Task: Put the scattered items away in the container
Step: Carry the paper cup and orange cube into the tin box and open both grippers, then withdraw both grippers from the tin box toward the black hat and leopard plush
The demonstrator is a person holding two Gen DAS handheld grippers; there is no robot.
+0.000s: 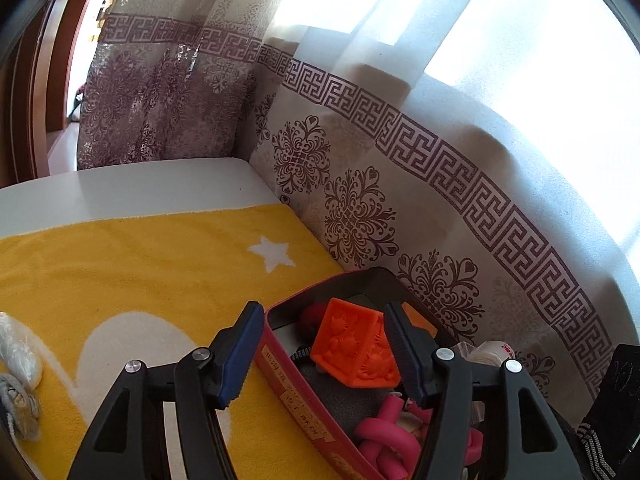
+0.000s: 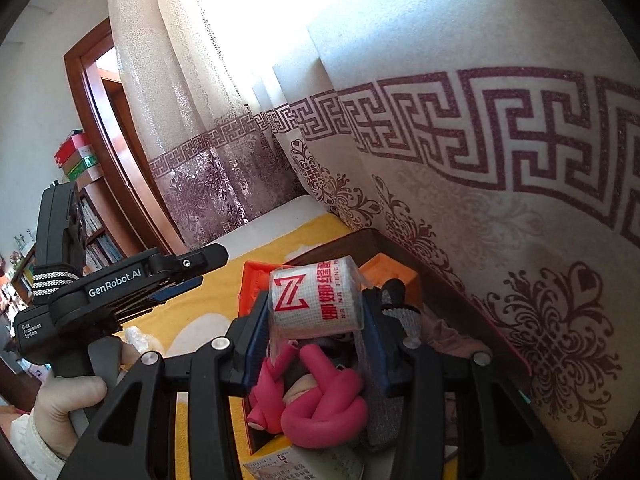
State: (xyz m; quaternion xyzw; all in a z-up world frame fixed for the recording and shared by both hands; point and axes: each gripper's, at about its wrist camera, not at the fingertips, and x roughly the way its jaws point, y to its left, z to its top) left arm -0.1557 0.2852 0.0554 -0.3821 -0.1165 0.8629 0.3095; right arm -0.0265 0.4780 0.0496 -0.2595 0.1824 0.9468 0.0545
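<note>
A: Nearest, the right gripper point(image 2: 318, 320) clamps a wrapped white roll point(image 2: 316, 300) above the red box point(image 1: 296, 396); the deposit step, I judge; next it must part its jaws over a free spot.

B: And the left gripper point(image 1: 320, 348)?

A: Its jaws stand apart, empty, over the orange block point(image 1: 352, 348) lying inside; pink foam curlers point(image 2: 320, 396) beneath.

B: Writing?

A: "NA NA FENG" on the roll; "GenRobot.AI" on the handle; beyond, the patterned curtain point(image 1: 400, 184).

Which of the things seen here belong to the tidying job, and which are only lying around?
Belong to the job:
- red container
- orange embossed block, inside it
- pink foam twist, inside it
- white wrapped roll, held in the right gripper
- clear plastic bag, lying on the blanket

Only lying around:
- yellow star blanket
- patterned curtain
</note>
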